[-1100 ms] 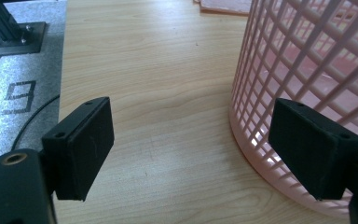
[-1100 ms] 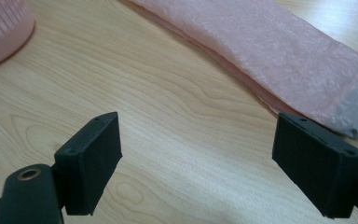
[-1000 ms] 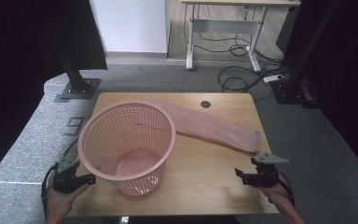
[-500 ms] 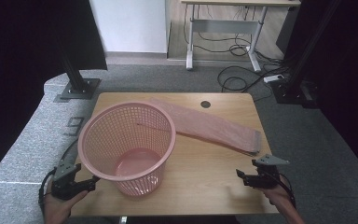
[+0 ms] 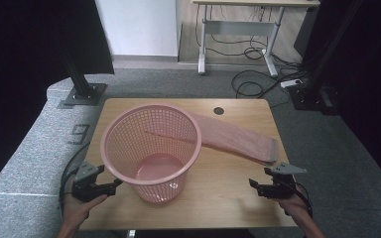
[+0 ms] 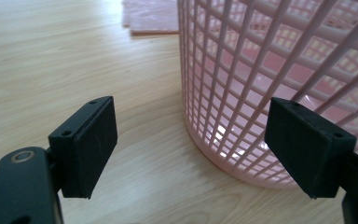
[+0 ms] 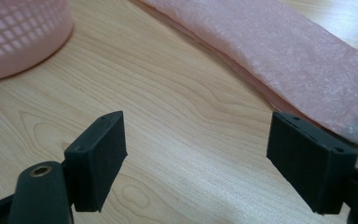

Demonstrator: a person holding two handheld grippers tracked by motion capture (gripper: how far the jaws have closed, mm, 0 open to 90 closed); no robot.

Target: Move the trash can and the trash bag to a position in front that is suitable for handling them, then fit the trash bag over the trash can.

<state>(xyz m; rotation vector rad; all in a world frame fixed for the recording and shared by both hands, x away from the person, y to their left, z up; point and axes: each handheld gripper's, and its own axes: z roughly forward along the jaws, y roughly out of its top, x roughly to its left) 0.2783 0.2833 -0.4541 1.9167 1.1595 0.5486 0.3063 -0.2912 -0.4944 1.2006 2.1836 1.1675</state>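
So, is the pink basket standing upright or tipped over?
Upright: the basket stands on its base on the table, rim facing up.

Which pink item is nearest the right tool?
The bag, lying flat just ahead of the right tool. The upright basket sits nearer the left tool.

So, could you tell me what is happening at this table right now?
A person holds a two-jaw gripper in each hand at a wooden table. The left gripper is open beside the wall of an upright pink mesh basket, near its base and not gripping it. The right gripper is open over bare wood, just short of the near end of a long folded pink plastic bag lying flat behind the basket. Nothing is held yet.
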